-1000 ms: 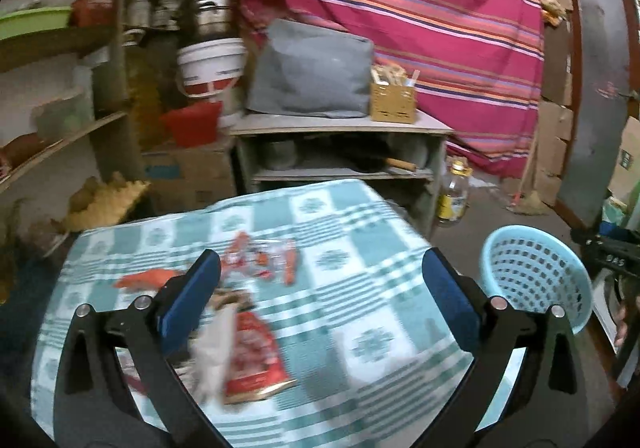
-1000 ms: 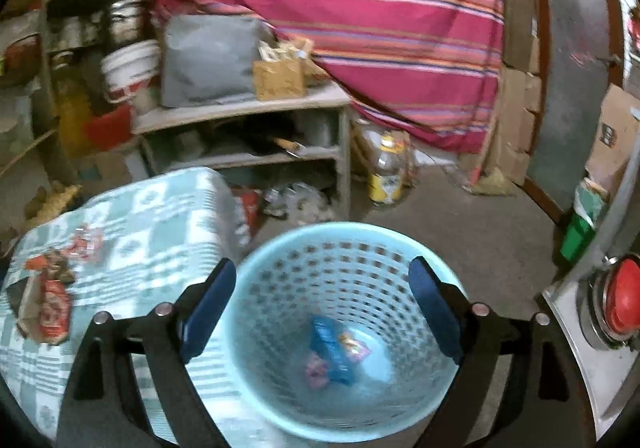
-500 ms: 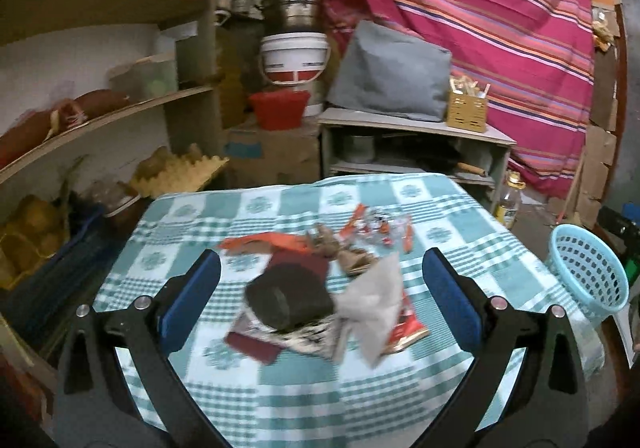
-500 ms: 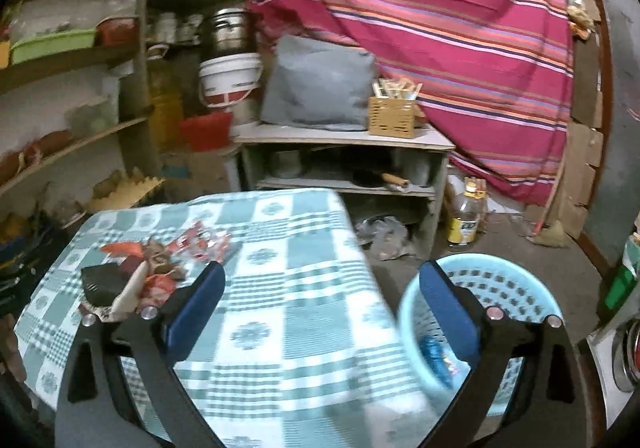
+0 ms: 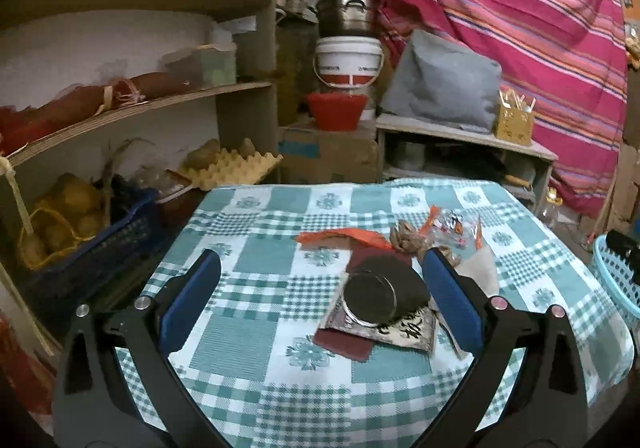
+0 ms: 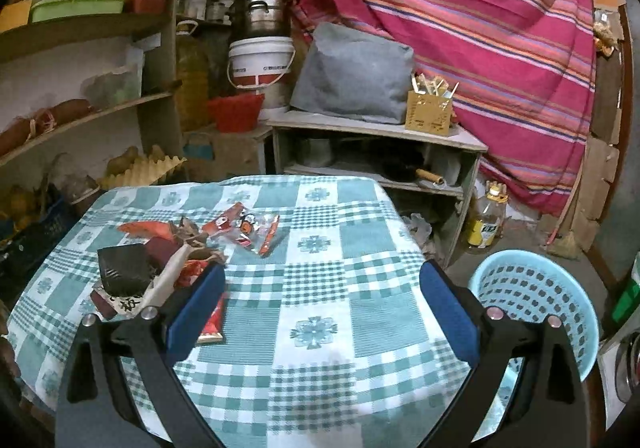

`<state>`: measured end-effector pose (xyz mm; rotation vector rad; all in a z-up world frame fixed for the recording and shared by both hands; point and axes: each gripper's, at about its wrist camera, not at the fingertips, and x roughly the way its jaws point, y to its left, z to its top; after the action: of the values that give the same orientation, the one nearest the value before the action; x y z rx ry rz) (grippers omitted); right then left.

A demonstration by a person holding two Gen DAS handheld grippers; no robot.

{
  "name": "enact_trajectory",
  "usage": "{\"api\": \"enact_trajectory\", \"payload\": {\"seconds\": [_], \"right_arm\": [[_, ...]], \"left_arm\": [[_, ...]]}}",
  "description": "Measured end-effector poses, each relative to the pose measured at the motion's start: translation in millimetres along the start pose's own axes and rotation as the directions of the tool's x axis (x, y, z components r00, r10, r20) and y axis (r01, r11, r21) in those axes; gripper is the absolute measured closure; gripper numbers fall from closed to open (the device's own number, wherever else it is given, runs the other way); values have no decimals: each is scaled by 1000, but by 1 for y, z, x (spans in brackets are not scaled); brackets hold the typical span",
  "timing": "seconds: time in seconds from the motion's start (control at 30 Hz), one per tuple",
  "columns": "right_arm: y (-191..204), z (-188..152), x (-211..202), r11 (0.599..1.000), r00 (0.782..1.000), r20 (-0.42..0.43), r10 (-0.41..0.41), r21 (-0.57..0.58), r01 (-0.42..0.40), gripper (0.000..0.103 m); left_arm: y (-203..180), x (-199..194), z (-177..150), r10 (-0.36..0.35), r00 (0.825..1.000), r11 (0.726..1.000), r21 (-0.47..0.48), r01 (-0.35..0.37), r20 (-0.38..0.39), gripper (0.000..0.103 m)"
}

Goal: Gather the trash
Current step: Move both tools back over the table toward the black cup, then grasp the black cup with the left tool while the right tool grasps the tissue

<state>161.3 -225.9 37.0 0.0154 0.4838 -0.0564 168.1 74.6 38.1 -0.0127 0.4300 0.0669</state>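
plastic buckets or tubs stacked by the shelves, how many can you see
2. A white bucket with a red label sits under the metal pot, and a red tub stands just below and in front of it. More may be hidden behind.

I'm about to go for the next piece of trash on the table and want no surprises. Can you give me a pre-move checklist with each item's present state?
1. Left gripper open and empty: ok.
2. Right gripper open and empty: ok.
3. Trash pile in view on the checked tablecloth: ok.
4. Pile between the left fingers: not ok, it sits toward the right finger.
5. Blue basket upright beside the table: ok.
6. Room left in the basket: cannot tell.
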Motion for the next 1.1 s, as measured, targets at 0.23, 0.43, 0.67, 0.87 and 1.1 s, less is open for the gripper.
{"api": "enact_trajectory", "payload": {"seconds": [0.23,0.43,0.67,0.87,1.1], "right_arm": [[8,1,8,1000,1000,-16,-17,1,17,7],[16,1,18,999,998,-51,-34,7,35,7],[28,-3,24,994,994,-60,-90,-60,87,4],[30,-3,28,988,990,-48,-131,-92,127,5],[26,-6,41,984,986,-56,-157,-97,151,5]], "left_arm": [[8,8,1,12,999,1000,-4,-12,-33,6],[14,21,0,-2,996,1000,-18,1,-84,5],[14,36,-3,-4,990,1000,2,4,-140,5],[9,59,-8,-50,981,999,-12,48,-188,5],[-13,98,-21,-123,952,992,-6,126,-280,6]]}}
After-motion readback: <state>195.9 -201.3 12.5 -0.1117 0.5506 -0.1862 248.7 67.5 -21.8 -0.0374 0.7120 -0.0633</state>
